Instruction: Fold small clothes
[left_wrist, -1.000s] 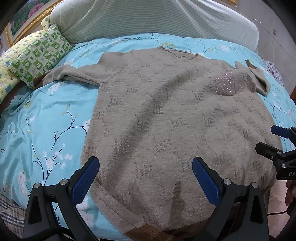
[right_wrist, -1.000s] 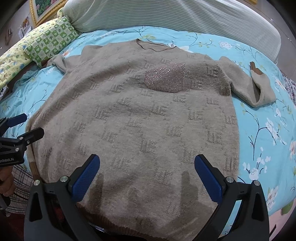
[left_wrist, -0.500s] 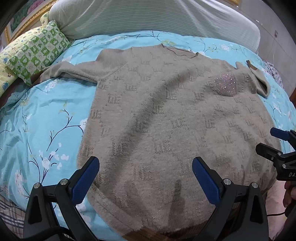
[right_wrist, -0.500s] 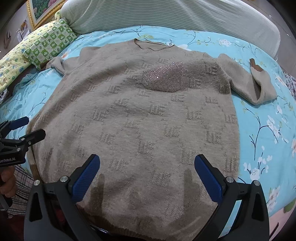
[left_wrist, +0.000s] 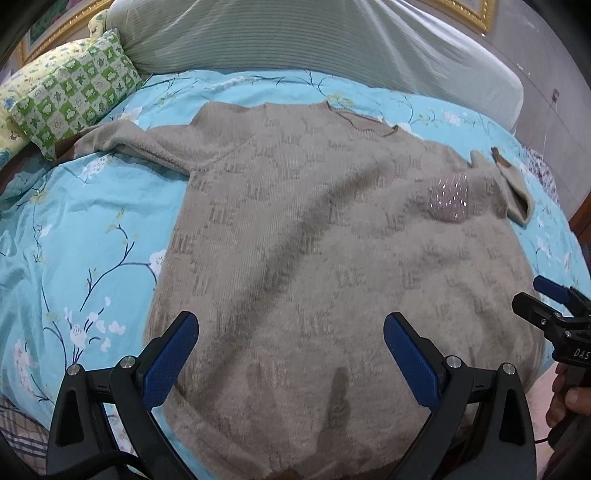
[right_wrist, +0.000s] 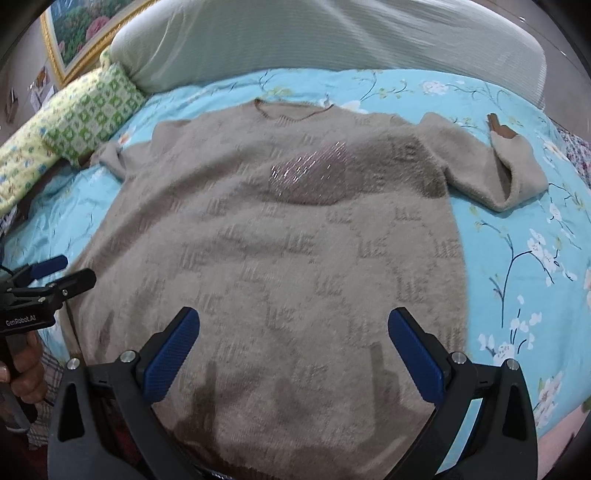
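On the bed, over the blue flowered sheet, a beige sweater is laid flat, front up, collar towards the headboard. No fold is seen yet: both sleeves are stretched outward, the left sleeve towards the green pillow, the right sleeve bent at the cuff. The left gripper and right gripper are held spread wide above the hem, gripping nothing. All folding is judged to be left: sleeves inward, then body doubled.
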